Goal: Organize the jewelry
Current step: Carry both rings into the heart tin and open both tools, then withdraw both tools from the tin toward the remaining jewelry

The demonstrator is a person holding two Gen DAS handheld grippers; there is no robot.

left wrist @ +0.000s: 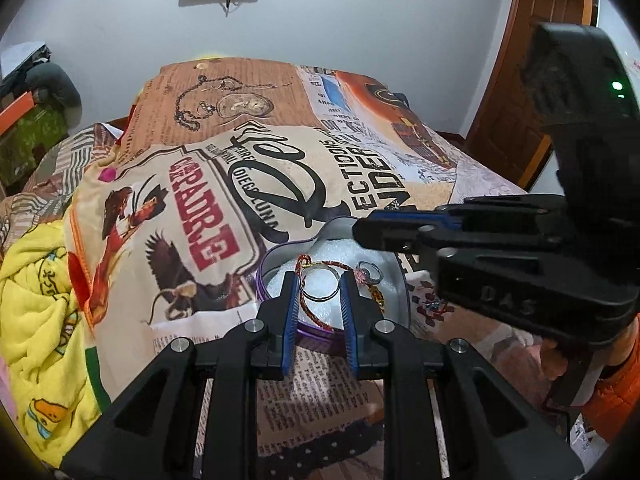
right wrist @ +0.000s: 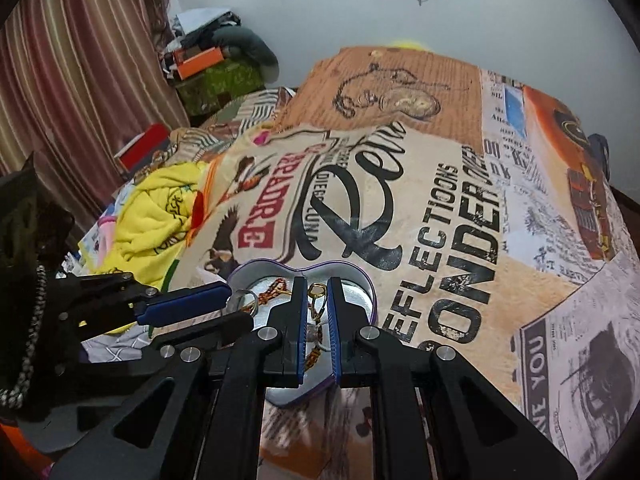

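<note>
A purple heart-shaped tin (left wrist: 316, 335) (right wrist: 370, 292) with a white lining lies on the printed bedspread. Inside are a silver bangle (left wrist: 320, 285), a red-and-yellow braided bracelet (left wrist: 306, 309) and a stone ring (left wrist: 370, 273). My left gripper (left wrist: 319, 284) hangs over the tin with its fingers on either side of the bangle, touching it. My right gripper (right wrist: 318, 286) is over the tin too, fingers close around a small gold earring (right wrist: 317, 291). It reaches in from the right in the left wrist view (left wrist: 362, 234).
The printed bedspread (left wrist: 360, 184) covers the bed. A yellow blanket (left wrist: 32, 292) (right wrist: 152, 208) is bunched at the left. A small piece of jewelry (left wrist: 434, 306) lies on the bedspread right of the tin. Boxes (right wrist: 200, 60) and striped curtains (right wrist: 80, 60) stand beyond the bed.
</note>
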